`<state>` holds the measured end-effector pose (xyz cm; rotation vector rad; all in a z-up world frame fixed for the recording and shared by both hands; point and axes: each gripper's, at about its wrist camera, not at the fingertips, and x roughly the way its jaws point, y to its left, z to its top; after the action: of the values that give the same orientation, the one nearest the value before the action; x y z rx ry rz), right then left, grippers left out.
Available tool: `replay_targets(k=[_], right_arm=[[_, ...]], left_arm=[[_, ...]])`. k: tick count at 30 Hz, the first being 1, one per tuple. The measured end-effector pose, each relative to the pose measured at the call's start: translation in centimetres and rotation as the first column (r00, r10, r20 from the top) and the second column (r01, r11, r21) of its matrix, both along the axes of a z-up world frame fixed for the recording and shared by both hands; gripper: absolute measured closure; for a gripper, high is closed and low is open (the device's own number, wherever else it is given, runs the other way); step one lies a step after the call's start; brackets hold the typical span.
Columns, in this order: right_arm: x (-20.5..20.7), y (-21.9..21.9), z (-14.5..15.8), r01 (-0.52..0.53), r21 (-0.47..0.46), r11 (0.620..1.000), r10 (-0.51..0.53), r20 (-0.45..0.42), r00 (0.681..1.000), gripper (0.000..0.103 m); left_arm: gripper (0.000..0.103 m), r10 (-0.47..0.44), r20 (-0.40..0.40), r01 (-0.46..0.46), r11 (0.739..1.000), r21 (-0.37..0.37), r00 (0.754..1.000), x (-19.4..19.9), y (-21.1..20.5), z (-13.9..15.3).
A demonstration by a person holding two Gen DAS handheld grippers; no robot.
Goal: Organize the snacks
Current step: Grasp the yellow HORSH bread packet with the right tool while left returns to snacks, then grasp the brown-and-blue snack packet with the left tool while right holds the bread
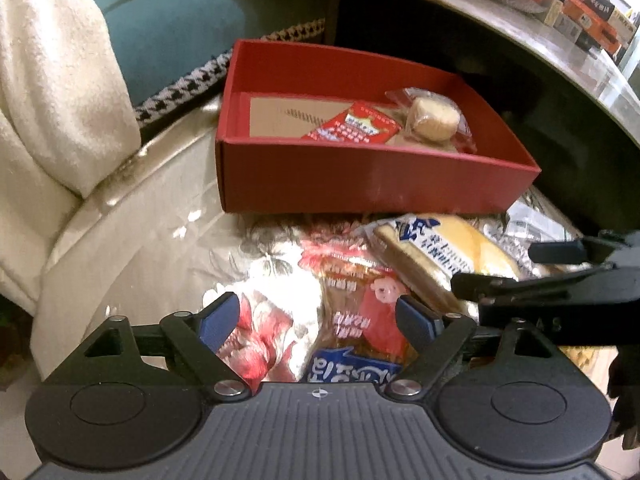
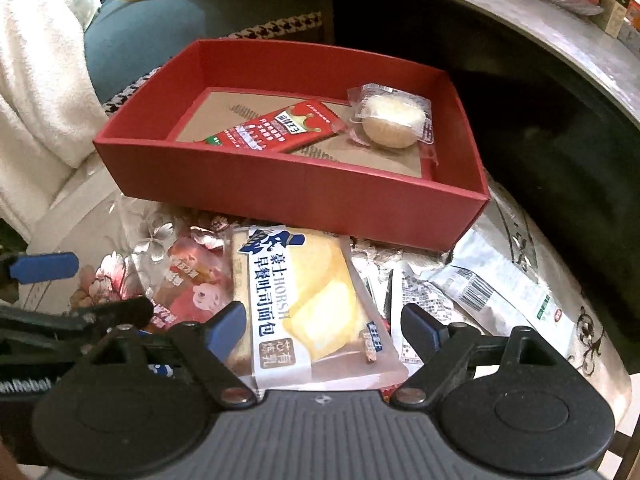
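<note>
While the red box (image 2: 288, 196) sits at the far side of the floral tablecloth (image 1: 140, 216) with a red packet (image 2: 276, 130) and a wrapped round cake (image 2: 390, 126) already inside, the loose snacks lie just in front of it. The right gripper (image 2: 316, 330) hangs released, jaws spread to either side of the toast bread pack (image 2: 304, 300), whose long axis runs away from the jaws toward the box. The left gripper (image 1: 318, 316), also released, straddles the red snack bag (image 1: 360, 300), so each hand is nearest its own pack.
</note>
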<state>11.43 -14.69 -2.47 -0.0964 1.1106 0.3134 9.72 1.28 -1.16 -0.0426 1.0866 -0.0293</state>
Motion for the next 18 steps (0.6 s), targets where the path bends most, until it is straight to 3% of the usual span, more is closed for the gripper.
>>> replay_targets(k=[13, 18], right_arm=[[1.9, 2.4, -2.0, -0.104, -0.026, 0.994, 0.103, -0.058, 0.993, 0.016], [2.7, 2.4, -3.5, -0.074, -0.024, 0.997, 0.071, -0.108, 0.992, 0.014]], left_arm=[[0.013, 0.014, -0.022, -0.015, 0.999, -0.037, 1.0, -0.8, 1.3, -0.2], [0.013, 0.004, -0.029, -0.005, 0.999, -0.042, 1.0, -0.8, 1.5, -0.3]])
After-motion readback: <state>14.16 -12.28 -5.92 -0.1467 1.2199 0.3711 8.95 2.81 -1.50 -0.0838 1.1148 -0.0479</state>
